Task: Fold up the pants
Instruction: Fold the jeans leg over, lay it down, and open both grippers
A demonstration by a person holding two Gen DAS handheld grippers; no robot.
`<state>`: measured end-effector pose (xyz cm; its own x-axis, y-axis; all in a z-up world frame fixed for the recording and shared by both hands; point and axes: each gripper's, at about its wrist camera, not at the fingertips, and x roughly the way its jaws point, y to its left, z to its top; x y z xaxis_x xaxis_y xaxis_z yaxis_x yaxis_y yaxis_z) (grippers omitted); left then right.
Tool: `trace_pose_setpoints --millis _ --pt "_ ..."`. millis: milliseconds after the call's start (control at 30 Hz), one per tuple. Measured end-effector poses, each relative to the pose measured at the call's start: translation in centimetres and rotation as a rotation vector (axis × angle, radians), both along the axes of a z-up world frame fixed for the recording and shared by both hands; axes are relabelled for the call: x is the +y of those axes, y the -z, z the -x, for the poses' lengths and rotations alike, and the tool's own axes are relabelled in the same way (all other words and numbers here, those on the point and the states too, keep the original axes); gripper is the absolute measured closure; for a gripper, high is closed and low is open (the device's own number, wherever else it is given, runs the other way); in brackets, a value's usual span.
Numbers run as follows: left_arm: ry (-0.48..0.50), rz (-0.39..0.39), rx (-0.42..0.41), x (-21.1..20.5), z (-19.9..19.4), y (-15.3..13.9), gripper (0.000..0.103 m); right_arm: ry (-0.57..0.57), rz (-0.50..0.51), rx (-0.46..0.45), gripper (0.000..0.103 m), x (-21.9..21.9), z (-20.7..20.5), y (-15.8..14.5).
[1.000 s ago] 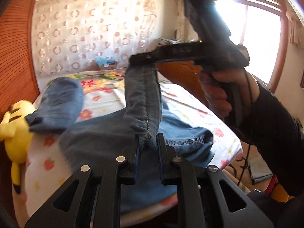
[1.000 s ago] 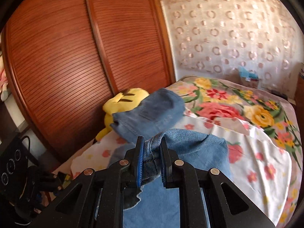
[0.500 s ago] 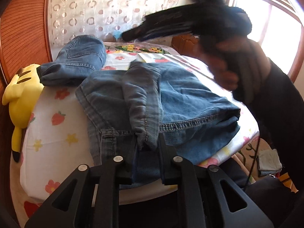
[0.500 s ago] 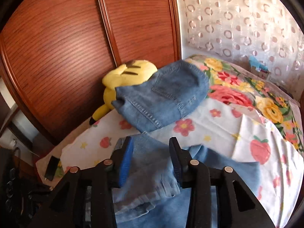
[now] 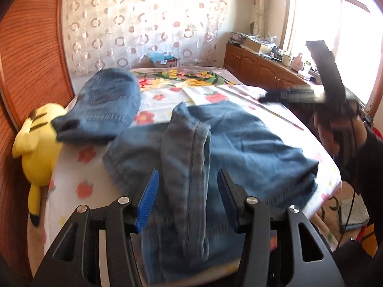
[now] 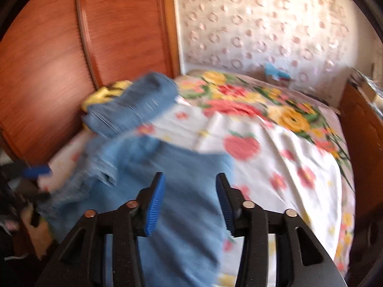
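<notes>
Blue jeans (image 5: 239, 148) lie on the bed, folded, with a narrow strip of denim (image 5: 186, 167) lying across the top toward me. My left gripper (image 5: 188, 191) is open just above that strip, holding nothing. My right gripper (image 6: 189, 196) is open over the jeans (image 6: 182, 179), empty. It also shows in the left wrist view (image 5: 287, 95) at the right, raised above the bed. A second folded pair of jeans (image 5: 107, 105) lies at the far left of the bed and shows in the right wrist view (image 6: 134, 105).
The bed has a floral sheet (image 6: 275, 129). A yellow plush toy (image 5: 36, 143) lies at the bed's left edge beside a wooden wardrobe (image 6: 71, 59). A wooden cabinet (image 5: 258, 69) stands under the window at the right.
Both grippers have opened and let go of the denim. The strip now lies flat on the jeans. The right gripper has pulled away to the right.
</notes>
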<state>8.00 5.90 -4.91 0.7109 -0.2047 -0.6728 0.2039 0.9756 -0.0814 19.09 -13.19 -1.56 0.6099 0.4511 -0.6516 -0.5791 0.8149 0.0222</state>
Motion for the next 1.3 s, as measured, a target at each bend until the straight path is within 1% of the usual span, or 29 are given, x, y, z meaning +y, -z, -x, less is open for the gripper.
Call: trace_pose_setpoints --millis 67,167,233,300,333,367,400,467,500,567,733,800,867,933,1000,1067,1100,1133,1300 --pt "0.005 -0.023 0.012 -0.7 -1.9 0.2 0.051 0.019 0.021 0.019 0.053 -0.6 0.1 1.2" --pt "0.019 -0.055 0.036 -1.7 -4.3 1.0 0.051 0.030 0.017 0.045 0.053 -1.1 0.8 2.5" --pt "0.008 -0.085 0.064 -2.0 -5.7 1.8 0.051 0.032 0.009 0.055 0.053 -1.4 0.9 2.9" --pt "0.010 -0.129 0.063 -2.2 -6.4 2.4 0.051 0.030 0.003 0.064 0.053 -1.5 1.4 2.9" --pt "-0.003 -0.151 0.056 -2.0 -6.5 2.5 0.061 0.028 0.001 0.066 0.053 -1.6 1.6 3.0" --pt "-0.026 -0.169 0.054 -1.4 -6.7 2.6 0.070 0.026 0.000 0.067 0.053 -1.8 1.7 3.3" --pt "-0.066 -0.175 0.054 -0.2 -6.8 2.6 0.071 0.025 -0.001 0.069 0.053 -1.6 1.6 3.5" --pt "-0.119 -0.163 0.053 2.0 -6.6 2.4 0.072 0.024 -0.008 0.073 0.053 -2.4 1.1 3.6" --pt "-0.156 -0.169 0.055 3.3 -6.6 2.4 0.072 0.026 -0.010 0.075 0.053 -2.5 0.9 3.6" --pt "-0.206 -0.165 0.060 5.6 -6.2 2.3 0.072 0.030 -0.007 0.078 0.053 -2.2 0.0 4.2" --pt "-0.256 -0.139 0.049 8.1 -4.9 1.5 0.072 0.028 -0.013 0.087 0.049 -1.2 -1.7 4.9" --pt "-0.250 -0.119 0.040 8.1 -4.5 1.0 0.068 0.038 0.006 0.076 0.049 -0.8 -2.2 5.2" --pt "-0.234 -0.108 0.021 7.6 -4.0 0.6 0.054 0.040 0.024 0.091 0.049 -0.7 -2.9 5.7" --pt "-0.203 -0.096 0.000 6.4 -3.8 0.1 0.048 0.041 0.003 0.118 0.049 -1.0 -3.3 6.1" --pt "-0.175 -0.087 -0.010 5.2 -3.6 -0.1 0.045 0.042 -0.008 0.124 0.049 -1.3 -3.3 6.1" --pt "-0.141 -0.080 -0.023 3.8 -3.2 -0.4 0.032 0.044 -0.015 0.121 0.049 -1.6 -2.8 5.8" --pt "-0.123 -0.072 -0.028 3.2 -3.0 -0.5 0.030 0.046 -0.020 0.119 0.049 -1.8 -2.4 5.7" --pt "-0.112 -0.067 -0.030 2.8 -2.9 -0.6 0.025 0.049 -0.025 0.116 0.048 -2.0 -2.0 5.4" --pt "-0.062 -0.050 -0.046 -0.2 -1.9 -1.0 0.024 0.079 -0.066 0.086 0.048 -3.9 1.3 4.4"
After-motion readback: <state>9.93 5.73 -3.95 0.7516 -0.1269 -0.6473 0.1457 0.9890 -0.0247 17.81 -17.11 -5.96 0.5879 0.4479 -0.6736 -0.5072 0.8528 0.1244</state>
